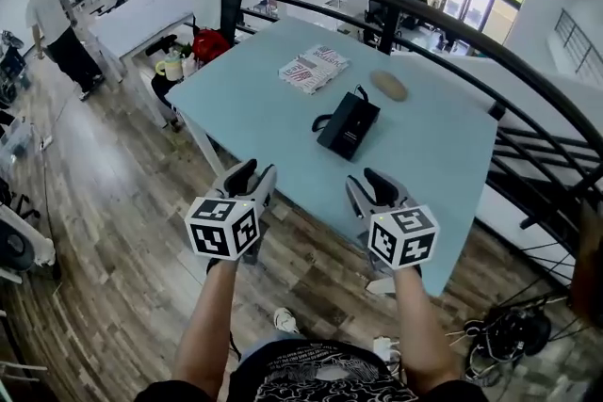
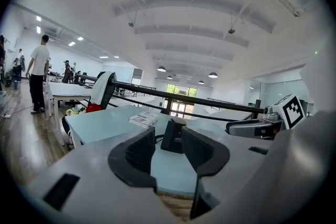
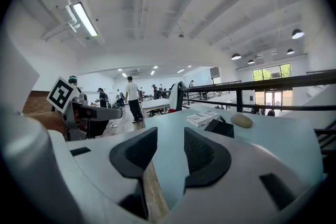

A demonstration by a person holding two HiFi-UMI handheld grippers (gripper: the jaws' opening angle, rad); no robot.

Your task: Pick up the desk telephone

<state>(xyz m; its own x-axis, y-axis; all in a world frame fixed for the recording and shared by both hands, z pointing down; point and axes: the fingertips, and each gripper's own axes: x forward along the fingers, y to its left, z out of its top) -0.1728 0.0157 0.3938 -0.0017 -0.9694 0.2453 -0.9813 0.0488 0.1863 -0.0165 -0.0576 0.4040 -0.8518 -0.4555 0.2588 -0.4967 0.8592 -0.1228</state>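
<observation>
Here, left gripper (image 1: 252, 175) and right gripper (image 1: 369, 186) hover at the table (image 1: 254, 113) edge, jaws half apart, empty; phone (image 1: 349, 125) at one o'clock, booklet (image 1: 313, 68) at twelve.

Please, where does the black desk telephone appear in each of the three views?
Head view: desk telephone just above picture centre.
Left gripper view: desk telephone at centre, beyond the jaw gap.
Right gripper view: desk telephone right of centre.
Shared landmark: printed booklet beyond it.
</observation>
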